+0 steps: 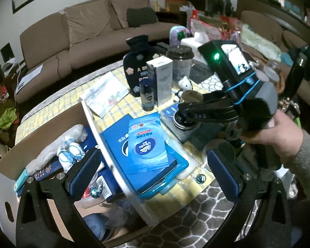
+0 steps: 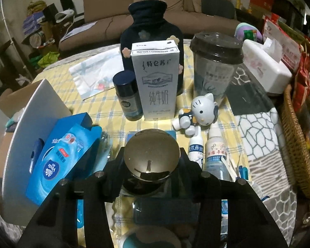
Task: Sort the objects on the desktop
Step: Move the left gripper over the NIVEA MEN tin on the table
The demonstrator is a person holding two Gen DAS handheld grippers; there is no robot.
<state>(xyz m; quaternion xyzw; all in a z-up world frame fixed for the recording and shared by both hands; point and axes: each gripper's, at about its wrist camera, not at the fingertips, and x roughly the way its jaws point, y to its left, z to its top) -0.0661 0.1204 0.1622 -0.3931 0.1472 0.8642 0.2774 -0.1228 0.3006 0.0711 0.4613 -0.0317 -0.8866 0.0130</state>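
In the right wrist view, my right gripper (image 2: 152, 171) is shut on a dark jar with a shiny domed cap (image 2: 150, 155), one finger on each side. The left wrist view shows the same jar (image 1: 184, 123) just over a grey-blue box (image 1: 173, 113); I cannot tell if they touch. My left gripper (image 1: 153, 175) stands wide open with nothing held, above a blue Vinda wipes pack (image 1: 146, 144) lying on a blue box (image 1: 117, 144). An open cardboard box (image 1: 41, 128) with several items lies at the left.
On the yellow checked cloth stand a milk carton (image 2: 155, 82), a dark blue bottle (image 2: 127, 95), a dark hot-water bottle (image 2: 148, 26), a lidded cup (image 2: 216, 66), a cat figure (image 2: 204, 109) and two small white bottles (image 2: 215, 150). A wicker basket (image 2: 295, 134) sits at the right.
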